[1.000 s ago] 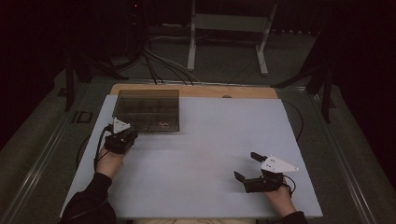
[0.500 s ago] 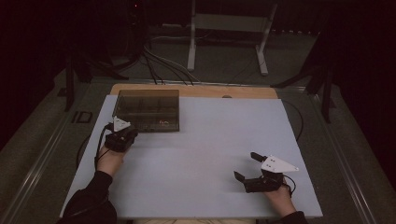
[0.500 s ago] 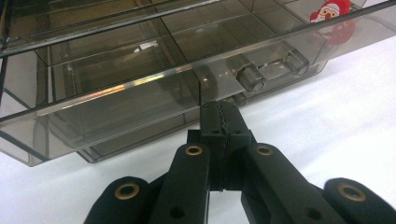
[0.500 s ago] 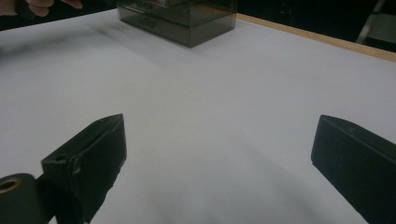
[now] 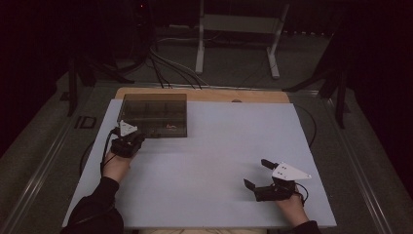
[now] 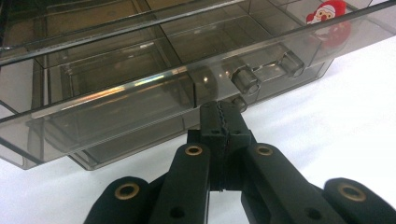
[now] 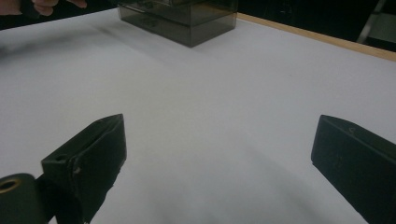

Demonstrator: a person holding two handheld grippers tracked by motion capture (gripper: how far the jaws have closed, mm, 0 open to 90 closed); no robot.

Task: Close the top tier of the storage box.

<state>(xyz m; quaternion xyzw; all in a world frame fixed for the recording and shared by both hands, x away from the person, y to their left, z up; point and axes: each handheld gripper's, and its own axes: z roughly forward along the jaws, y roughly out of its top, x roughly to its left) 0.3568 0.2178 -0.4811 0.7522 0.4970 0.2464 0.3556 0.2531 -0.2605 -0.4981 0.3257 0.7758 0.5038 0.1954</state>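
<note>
A smoky see-through compartment box [image 5: 155, 114] stands at the back left of the white table top [image 5: 214, 161]. Its lid is down, and a Santa sticker [image 6: 324, 11] shows near one corner. My left gripper [image 5: 132, 137] is at the box's front wall. In the left gripper view, the left gripper [image 6: 219, 109] is shut, its jaws pressed flat together with nothing between them. Their tips sit just under the lid's front latch tab [image 6: 245, 79]. My right gripper [image 5: 257, 174] rests near the front right of the table. In the right gripper view, the right gripper [image 7: 219, 130] is open over bare white surface, with the box [image 7: 187, 18] far off.
A wooden strip [image 5: 204, 94] borders the table's far edge. Behind it, cables [image 5: 165, 68] and a white stand [image 5: 238, 44] are on the dark floor. A cable [image 5: 104, 146] trails from the left gripper. The other hand [image 7: 46, 4] shows at the top left of the right gripper view.
</note>
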